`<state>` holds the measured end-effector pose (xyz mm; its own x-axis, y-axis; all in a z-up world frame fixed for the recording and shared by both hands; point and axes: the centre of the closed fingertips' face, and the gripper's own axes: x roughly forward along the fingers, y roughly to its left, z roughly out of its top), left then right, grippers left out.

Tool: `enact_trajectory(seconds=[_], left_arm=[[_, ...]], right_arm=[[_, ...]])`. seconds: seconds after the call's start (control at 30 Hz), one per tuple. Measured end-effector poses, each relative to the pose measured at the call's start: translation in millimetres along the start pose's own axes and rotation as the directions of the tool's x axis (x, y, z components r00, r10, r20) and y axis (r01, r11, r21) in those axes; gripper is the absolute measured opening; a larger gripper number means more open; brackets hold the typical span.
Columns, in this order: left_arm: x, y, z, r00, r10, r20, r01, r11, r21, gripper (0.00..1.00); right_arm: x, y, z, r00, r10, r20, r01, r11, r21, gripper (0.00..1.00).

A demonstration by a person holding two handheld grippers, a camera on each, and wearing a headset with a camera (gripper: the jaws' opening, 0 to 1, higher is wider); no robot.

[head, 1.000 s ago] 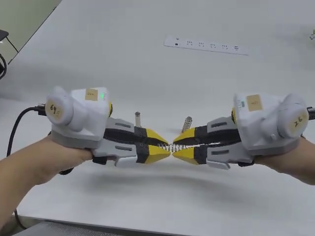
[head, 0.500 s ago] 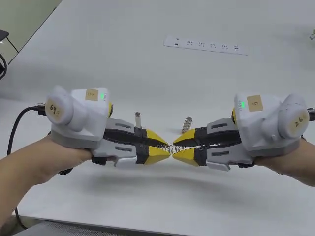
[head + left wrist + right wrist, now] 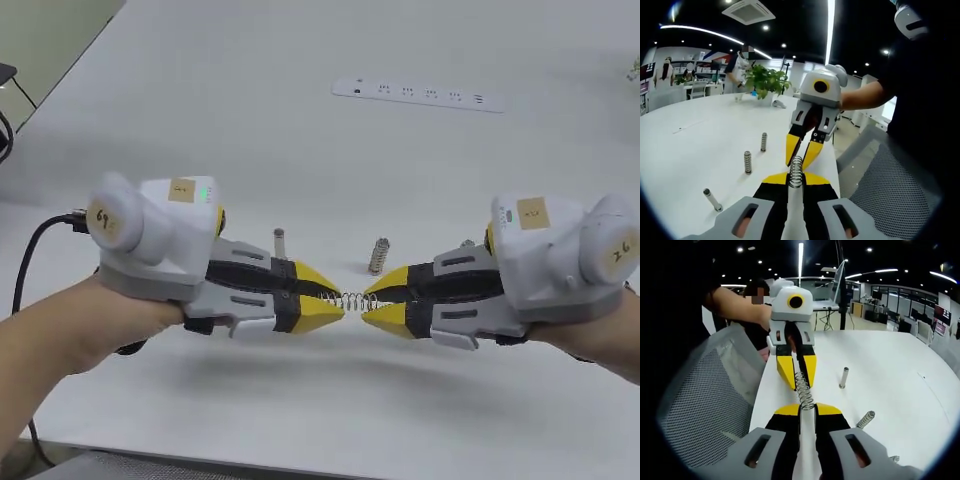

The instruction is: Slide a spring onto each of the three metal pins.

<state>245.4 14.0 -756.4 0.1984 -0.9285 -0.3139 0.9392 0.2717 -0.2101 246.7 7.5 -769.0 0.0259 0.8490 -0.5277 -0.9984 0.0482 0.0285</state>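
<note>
One spring (image 3: 353,299) spans the gap: left gripper (image 3: 335,300) clamps its left end, right gripper (image 3: 371,303) its right end. Thin silvery coil, stretched straight.

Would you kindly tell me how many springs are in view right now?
3. One spring is held between the left gripper and right gripper; in the left gripper view, a second spring and third spring sit on pins. The nearest pin is bare.
</note>
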Motion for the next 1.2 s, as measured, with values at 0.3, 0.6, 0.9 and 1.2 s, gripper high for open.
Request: enact_trajectory(seconds=[0.3,0.6,0.9,1.2], left_arm=[[0.1,2.7,-3.4,0.9998,0.010,-0.015,-0.010,1.000,-0.002,0.02],[1.5,4.4,-9.0,0.9989,0.015,-0.045,-0.014,1.000,0.018,0.02],[4.3,2.7,-10.8,0.9982,0.008,-0.060,-0.006,1.000,0.026,0.02],[2.5,4.4,-10.7,0.9981,0.012,-0.060,-0.010,0.999,0.031,0.02]], right_arm=[[-4.6,-2.4,14.3,0.9996,-0.002,0.027,0.002,1.000,-0.009,0.07],[-2.7,2.8,37.2,0.9974,0.017,0.069,-0.015,0.999,-0.032,0.08],[5.5,8.2,53.0,0.9950,0.033,0.094,-0.026,0.997,-0.072,0.08],[15.7,11.4,62.8,0.9933,0.038,0.109,-0.026,0.993,-0.113,0.08]])
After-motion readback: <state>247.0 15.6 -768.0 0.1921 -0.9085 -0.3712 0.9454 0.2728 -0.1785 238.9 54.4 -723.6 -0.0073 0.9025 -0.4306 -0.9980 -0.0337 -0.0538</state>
